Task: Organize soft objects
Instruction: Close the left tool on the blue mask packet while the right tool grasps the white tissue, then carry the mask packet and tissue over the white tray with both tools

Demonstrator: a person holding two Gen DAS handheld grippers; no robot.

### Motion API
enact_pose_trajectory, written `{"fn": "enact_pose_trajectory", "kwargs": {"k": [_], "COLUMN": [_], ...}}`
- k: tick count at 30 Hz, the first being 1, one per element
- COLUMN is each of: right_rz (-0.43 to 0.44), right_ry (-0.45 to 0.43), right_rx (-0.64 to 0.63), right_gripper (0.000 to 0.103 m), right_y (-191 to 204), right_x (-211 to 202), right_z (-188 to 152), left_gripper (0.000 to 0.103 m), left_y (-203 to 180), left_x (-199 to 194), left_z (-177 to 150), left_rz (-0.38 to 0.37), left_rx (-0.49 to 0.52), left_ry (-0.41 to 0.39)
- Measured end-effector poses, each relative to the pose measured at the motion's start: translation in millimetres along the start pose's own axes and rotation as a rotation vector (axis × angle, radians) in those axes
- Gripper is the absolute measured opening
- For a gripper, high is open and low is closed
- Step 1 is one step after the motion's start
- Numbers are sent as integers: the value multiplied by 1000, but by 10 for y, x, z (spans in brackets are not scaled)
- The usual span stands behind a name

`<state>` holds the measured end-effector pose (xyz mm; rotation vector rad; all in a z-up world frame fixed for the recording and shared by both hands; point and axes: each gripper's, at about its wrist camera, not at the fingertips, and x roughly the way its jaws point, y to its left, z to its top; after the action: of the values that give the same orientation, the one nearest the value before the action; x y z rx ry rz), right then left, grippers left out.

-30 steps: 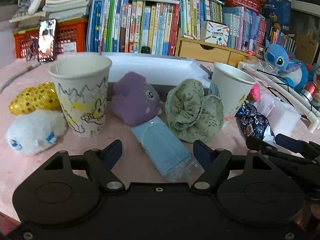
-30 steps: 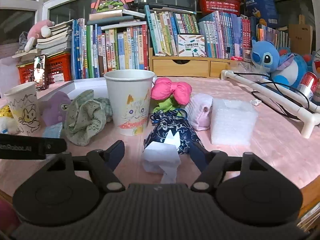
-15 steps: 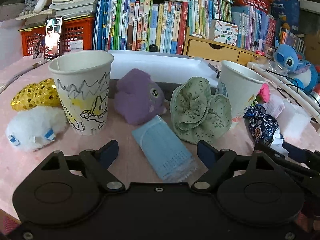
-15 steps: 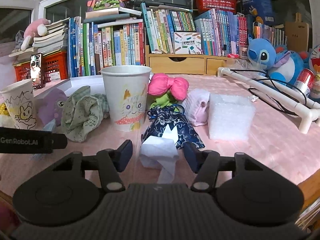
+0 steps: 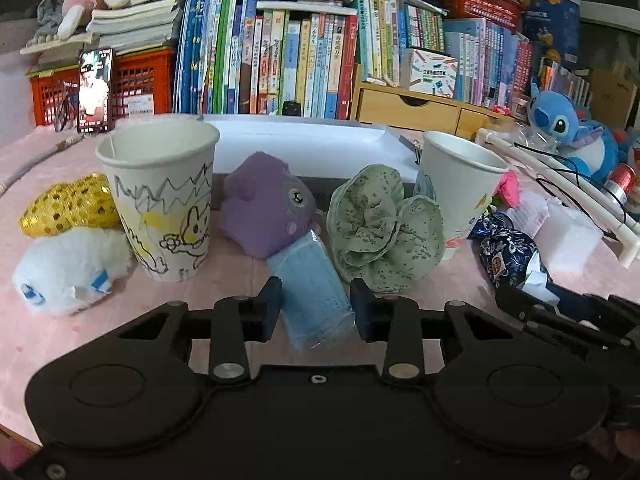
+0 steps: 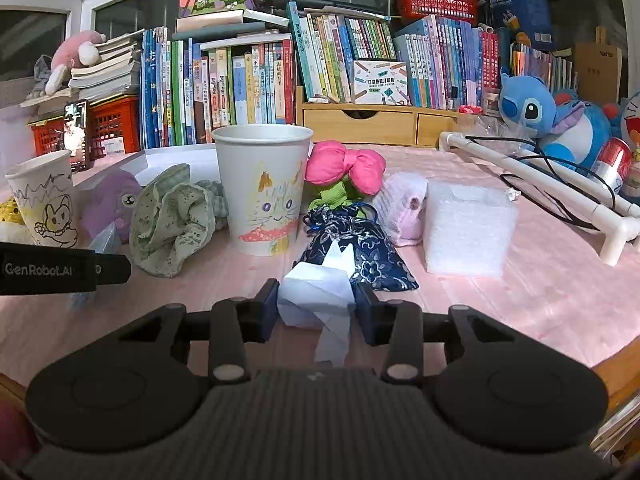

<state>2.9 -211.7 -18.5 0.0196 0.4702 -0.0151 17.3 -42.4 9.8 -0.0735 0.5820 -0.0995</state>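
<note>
A blue face mask pack (image 5: 316, 292) is being pinched between the narrowed fingers of the left gripper (image 5: 316, 309), near the purple plush (image 5: 268, 208) and green cloth (image 5: 384, 228) on the pink table (image 5: 100, 332). A white crumpled tissue (image 6: 316, 296) is being gripped by the right gripper (image 6: 316, 307), just in front of the dark floral pouch (image 6: 360, 248) and the cat cup (image 6: 266, 192).
</note>
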Motion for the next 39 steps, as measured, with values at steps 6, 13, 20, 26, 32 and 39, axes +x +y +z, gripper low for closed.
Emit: {"fn": "enact_pose_trajectory", "kwargs": {"k": [6, 13, 20, 26, 32, 39], "right_rz": [14, 21, 21, 22, 32, 45], "right_ry": [-26, -27, -17, -16, -20, -53], "right_rx": [-9, -8, 5, 8, 9, 8], "right_gripper": [46, 46, 46, 47, 46, 46], "right_y": [9, 22, 15, 21, 50, 56], "right_x": [-83, -94, -78, -76, -86, -166], "right_z": [88, 101, 78, 81, 84, 158], "left_gripper": [26, 64, 72, 48, 32, 31], "left_y": [10, -25, 98, 232, 220, 68], "left_x": [-87, -108, 79, 112, 90, -168], "left_z": [52, -7, 8, 33, 28, 113], "left_rz": [-18, 15, -17, -71, -57, -57], "left_rx": [30, 77, -41, -135, -120, -18], "left_ry": [-8, -17, 60, 45, 43, -30]}}
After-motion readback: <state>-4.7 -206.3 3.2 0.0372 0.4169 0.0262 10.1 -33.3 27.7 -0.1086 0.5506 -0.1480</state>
